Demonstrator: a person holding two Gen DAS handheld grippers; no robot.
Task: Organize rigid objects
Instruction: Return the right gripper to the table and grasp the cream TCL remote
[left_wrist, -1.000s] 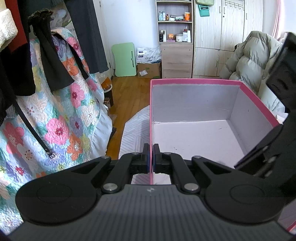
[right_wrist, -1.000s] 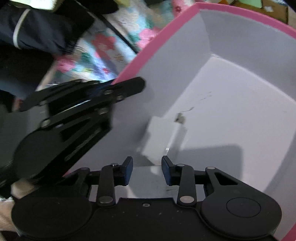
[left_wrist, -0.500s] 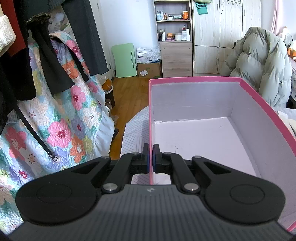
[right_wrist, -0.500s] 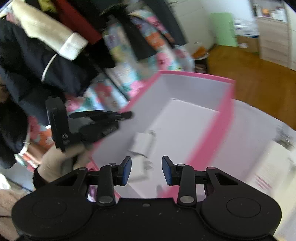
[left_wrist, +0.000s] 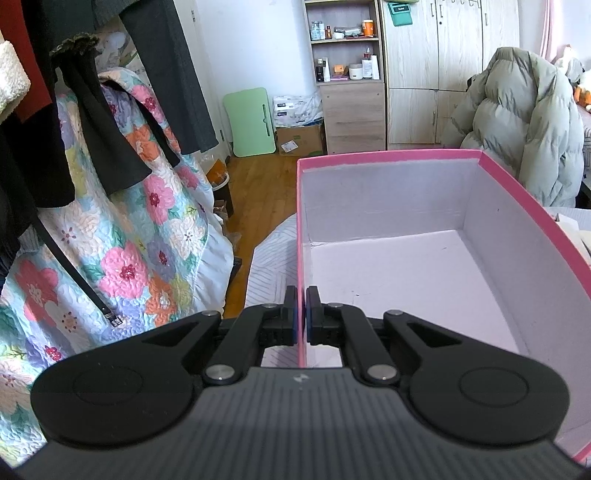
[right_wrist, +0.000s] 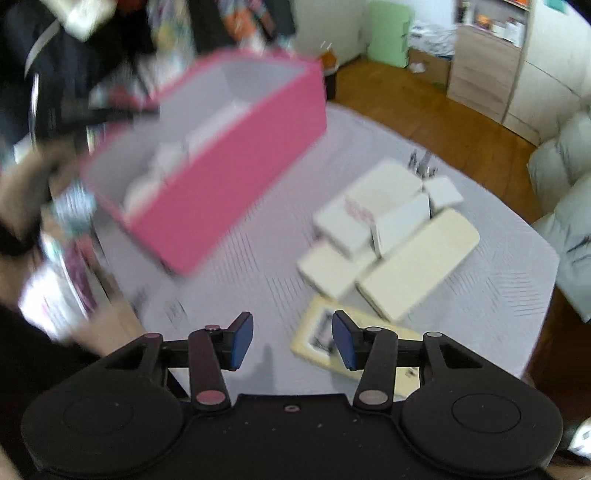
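Note:
A pink box with a white inside (left_wrist: 406, 258) stands on the grey table cover. My left gripper (left_wrist: 301, 317) is shut on the box's near left wall, one pad on each side of it. In the blurred right wrist view the pink box (right_wrist: 229, 184) lies at upper left with small white items inside. My right gripper (right_wrist: 292, 341) hangs over the table, its jaws opening with nothing between them. Just beyond it lie a pile of white and cream boxes (right_wrist: 391, 236) and a flat cream card (right_wrist: 321, 332) by the right finger.
The grey-covered table (right_wrist: 258, 288) ends at a rounded edge on the right, over wood floor. A floral quilt (left_wrist: 122, 240) and dark hanging clothes stand left of the box. A puffy coat (left_wrist: 524, 125) is at the right. A person's hand (right_wrist: 22, 192) shows at far left.
My right gripper has pulled out of the pink box, swung right over the table toward the white boxes, and its jaws have widened. The left gripper keeps its hold and place.

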